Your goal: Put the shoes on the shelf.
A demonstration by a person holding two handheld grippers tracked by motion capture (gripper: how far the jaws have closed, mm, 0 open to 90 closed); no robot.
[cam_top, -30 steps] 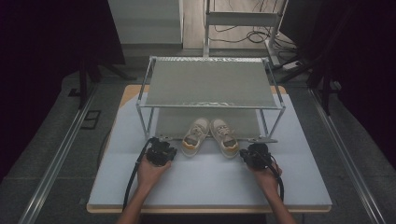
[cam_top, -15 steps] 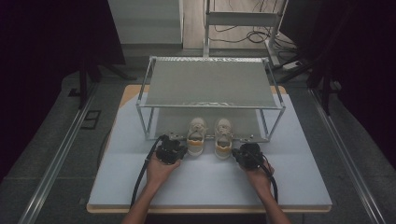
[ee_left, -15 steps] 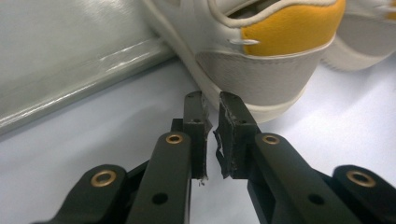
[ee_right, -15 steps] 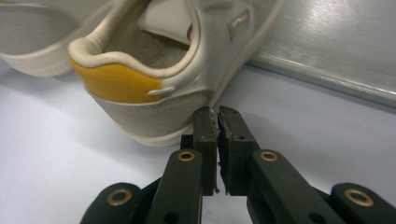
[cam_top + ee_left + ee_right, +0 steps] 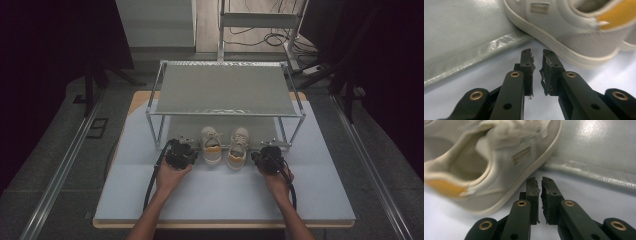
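Shoes sit at the rack's front edge between my left hand-held gripper and right hand-held gripper, both nearly clenched and empty, so I judge a nudge could skew them.

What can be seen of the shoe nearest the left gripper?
The left shoe is a small off-white sneaker with a pale rubber sole, laces, a yellow-orange heel tab and a small side tag. It stands upright on the white table mat, toe under the wire rack, heel toward the person, beside its mate. The left gripper sits just beside its sole, jaws nearly shut, holding nothing.
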